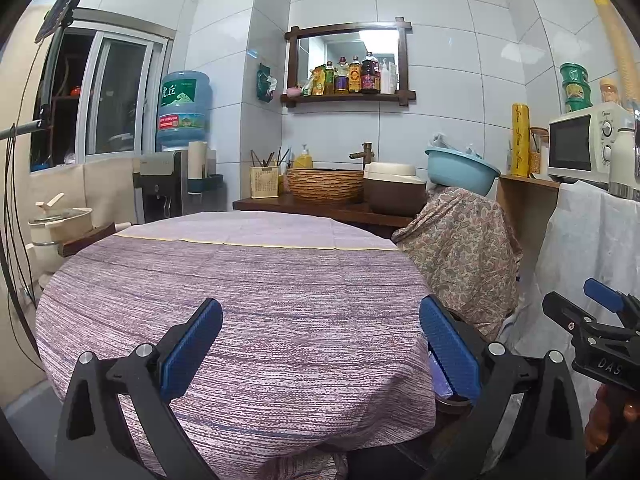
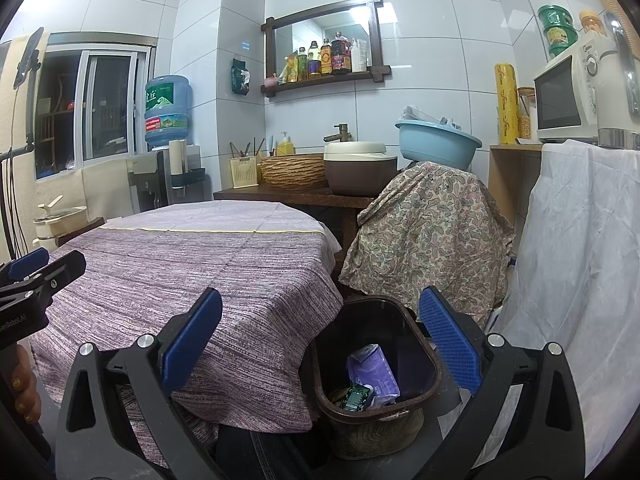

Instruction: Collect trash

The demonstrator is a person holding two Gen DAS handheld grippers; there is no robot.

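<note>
Trash bin (image 2: 416, 364): base hidden behind the right gripper's arms; absent from the left wrist view except a sliver at 4 o'clock.
Bin contents: purple carton (image 2: 374, 372) and green packet (image 2: 354, 398) partly buried, print too small to read.
Object under paisley cloth (image 1: 460, 248): fully concealed.
Bottles on shelf (image 1: 352, 76): labels illegible.
Hand (image 2: 24, 384), 8 o'clock: cut off by the edge.

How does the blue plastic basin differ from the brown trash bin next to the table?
The blue basin is round, shallow and light blue; the trash bin is rectangular, deep and dark brown. The basin sits high up, tilted on a cloth-covered mound, while the bin stands upright down low beside the table. The bin holds trash, including a purple packet; the basin's contents are hard to make out. Both are open-topped.
</note>
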